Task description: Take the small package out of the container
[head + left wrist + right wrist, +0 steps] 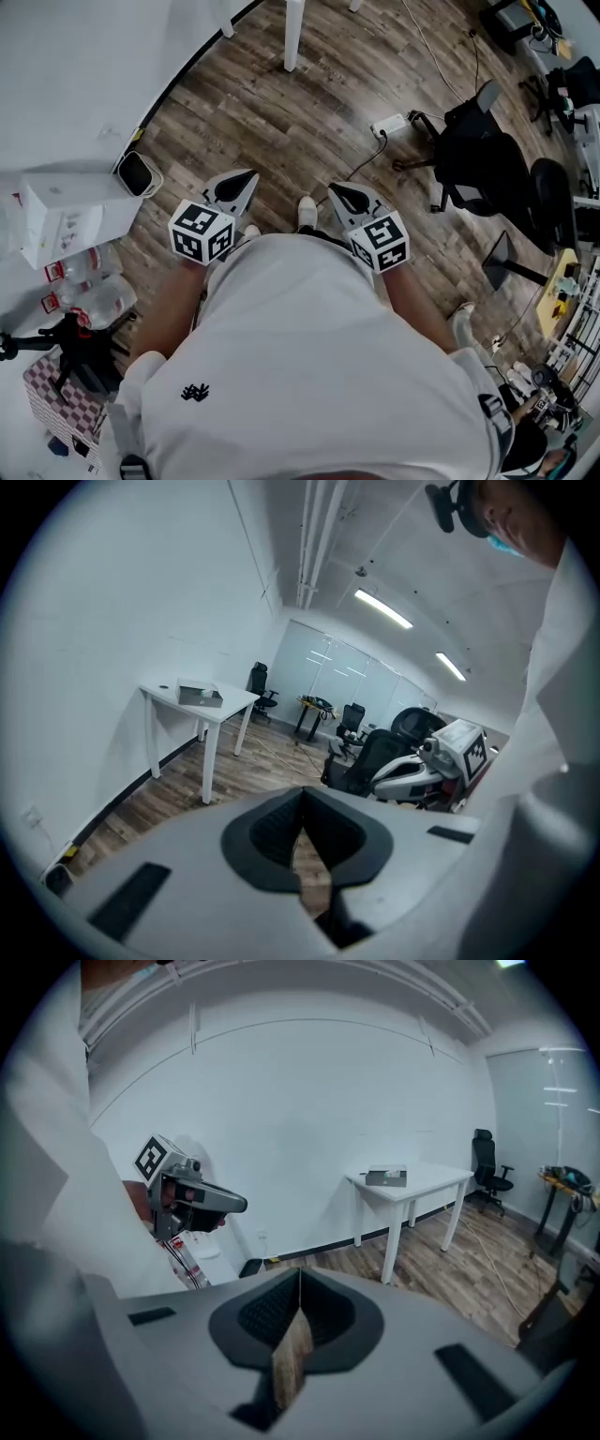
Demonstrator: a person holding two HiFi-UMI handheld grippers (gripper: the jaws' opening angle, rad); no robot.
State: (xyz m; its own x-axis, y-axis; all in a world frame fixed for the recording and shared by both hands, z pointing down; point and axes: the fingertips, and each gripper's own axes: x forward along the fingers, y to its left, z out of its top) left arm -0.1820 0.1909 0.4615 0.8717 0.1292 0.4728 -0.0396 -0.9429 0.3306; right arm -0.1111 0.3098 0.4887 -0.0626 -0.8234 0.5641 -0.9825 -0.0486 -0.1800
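Observation:
Both grippers are held close in front of the person's white shirt, above the wood floor. My left gripper (249, 176) is shut with nothing between its jaws; in its own view the tips (302, 797) meet. My right gripper (334, 188) is also shut and empty, its tips (299, 1275) closed together. Each gripper shows in the other's view: the right gripper (441, 759) and the left gripper (187, 1194). A white carton (67, 220) lies on a white surface at the far left. Clear wrapped packs with red labels (89, 300) lie beside it. I cannot tell which of these is the container or the small package.
A white table (412, 1183) with a flat box (386, 1177) on it stands by the wall ahead. Black office chairs (487, 159) and a power strip (389, 125) with cables are on the floor to the right. A black tripod (75, 349) stands at lower left.

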